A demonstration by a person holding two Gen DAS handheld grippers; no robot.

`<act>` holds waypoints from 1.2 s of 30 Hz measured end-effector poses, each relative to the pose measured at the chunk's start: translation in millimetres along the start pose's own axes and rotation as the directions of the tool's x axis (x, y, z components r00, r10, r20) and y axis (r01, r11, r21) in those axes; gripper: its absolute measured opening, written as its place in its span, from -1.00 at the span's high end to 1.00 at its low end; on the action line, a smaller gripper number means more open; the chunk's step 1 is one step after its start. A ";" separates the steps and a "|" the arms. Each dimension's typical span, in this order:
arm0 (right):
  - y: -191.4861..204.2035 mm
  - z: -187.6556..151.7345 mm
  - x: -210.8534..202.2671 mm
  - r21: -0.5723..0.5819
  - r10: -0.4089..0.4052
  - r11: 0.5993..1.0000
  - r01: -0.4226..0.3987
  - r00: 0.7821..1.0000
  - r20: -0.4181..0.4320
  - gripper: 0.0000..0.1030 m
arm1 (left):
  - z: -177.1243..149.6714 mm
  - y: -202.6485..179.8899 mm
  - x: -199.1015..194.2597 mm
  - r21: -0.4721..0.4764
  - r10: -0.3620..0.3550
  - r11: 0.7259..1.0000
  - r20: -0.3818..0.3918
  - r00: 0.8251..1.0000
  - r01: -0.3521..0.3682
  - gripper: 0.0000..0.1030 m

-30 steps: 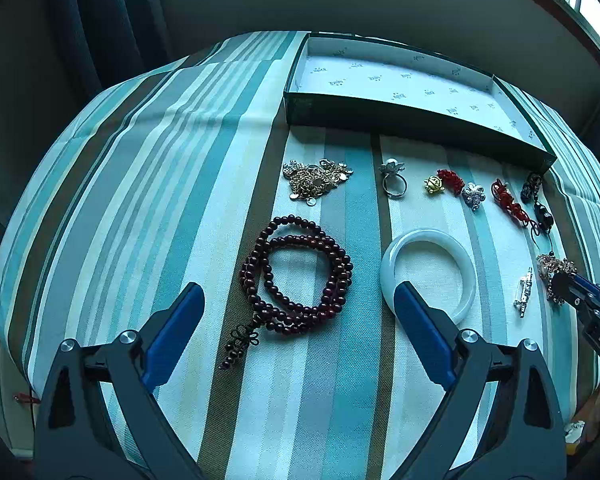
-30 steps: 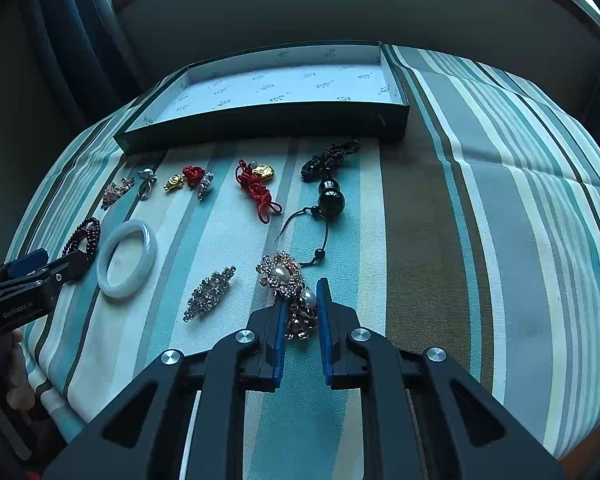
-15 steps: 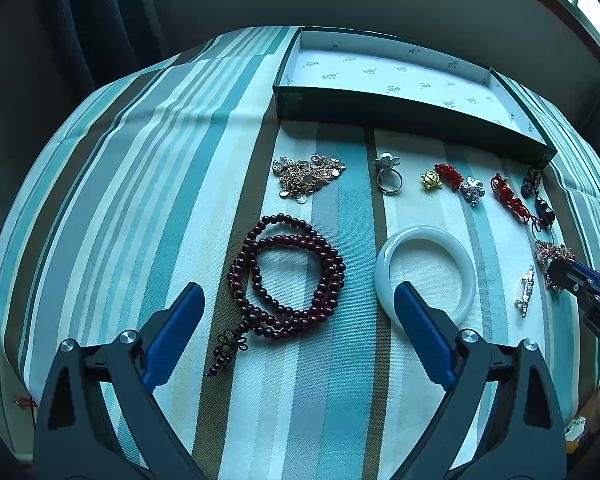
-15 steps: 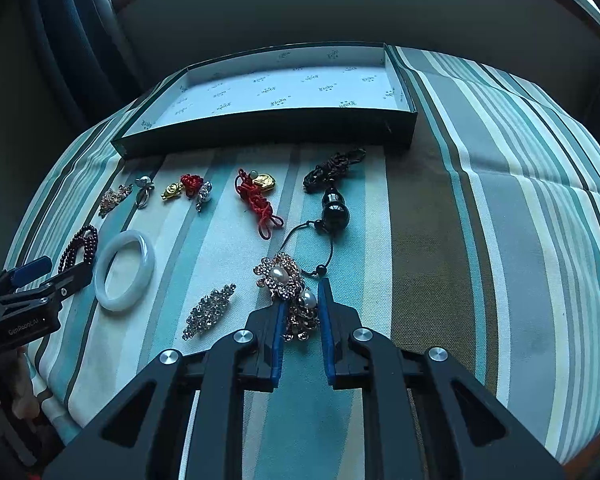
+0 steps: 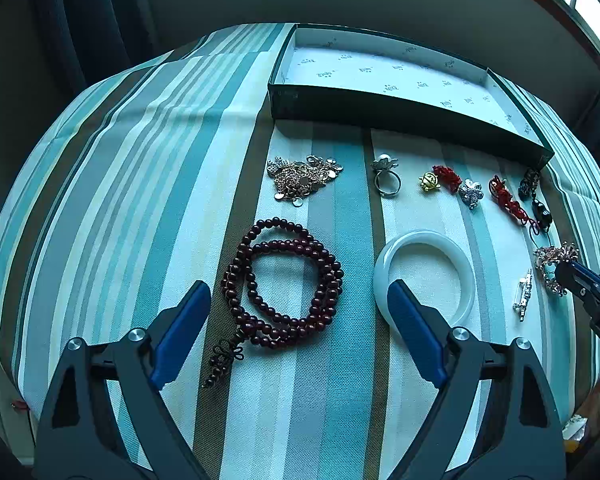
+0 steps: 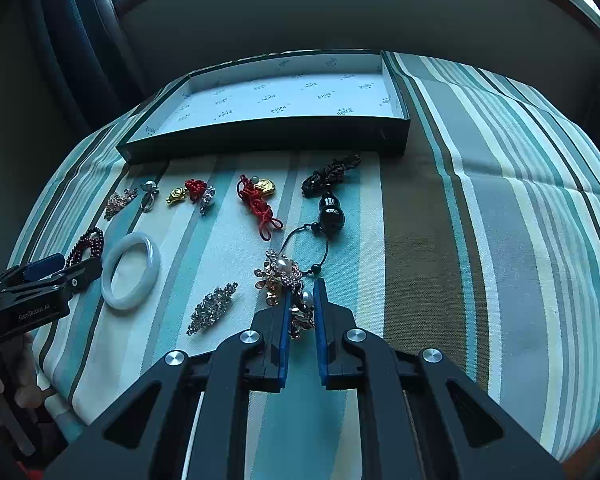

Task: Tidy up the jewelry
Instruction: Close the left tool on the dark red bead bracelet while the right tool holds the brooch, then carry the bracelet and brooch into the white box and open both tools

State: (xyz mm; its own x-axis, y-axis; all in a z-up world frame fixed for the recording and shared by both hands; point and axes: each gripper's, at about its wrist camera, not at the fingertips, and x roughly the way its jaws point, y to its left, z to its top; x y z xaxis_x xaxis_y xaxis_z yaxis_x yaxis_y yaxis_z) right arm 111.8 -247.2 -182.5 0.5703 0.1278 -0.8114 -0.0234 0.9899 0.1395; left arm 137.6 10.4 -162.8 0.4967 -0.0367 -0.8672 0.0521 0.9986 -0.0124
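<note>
My right gripper is shut on a rose-gold pearl brooch, its front part lying on the striped cloth; it shows in the left wrist view too. My left gripper is open, low over the dark red bead bracelet, with the white jade bangle by its right finger. An open dark green box with a white lining stands behind the jewelry, empty.
On the cloth lie a gold chain pile, a ring, a gold charm with a red knot, a silver flower, a red knot cord, a black gourd pendant and a rhinestone clip.
The right gripper stays shut on the brooch and has drawn it slightly back. The left gripper has moved a little forward over the beads, still open.
</note>
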 end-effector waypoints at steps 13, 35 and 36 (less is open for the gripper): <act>-0.5 -0.7 2.3 0.009 0.014 1.000 -0.014 1.000 -0.005 0.79 | 3.1 11.9 9.8 -0.011 0.024 1.000 -0.037 0.999 -0.025 -0.46; -1.0 -0.3 1.6 0.007 0.013 1.000 -0.013 1.000 -0.006 0.79 | 2.4 9.1 4.5 0.062 -0.030 0.998 -0.005 1.000 0.030 0.55; -1.0 -0.2 1.6 0.006 0.013 1.000 -0.013 1.000 -0.006 0.79 | 2.4 9.2 4.4 0.063 -0.027 0.998 -0.003 1.000 0.027 0.60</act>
State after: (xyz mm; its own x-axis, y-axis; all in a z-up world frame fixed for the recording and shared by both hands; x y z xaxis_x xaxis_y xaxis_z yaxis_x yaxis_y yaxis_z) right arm 112.6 -248.0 -184.1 0.5654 0.1408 -0.8127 -0.0254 0.9878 0.1535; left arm 142.3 19.3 -165.6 0.4922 -0.0630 -0.8682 0.1202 0.9927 -0.0039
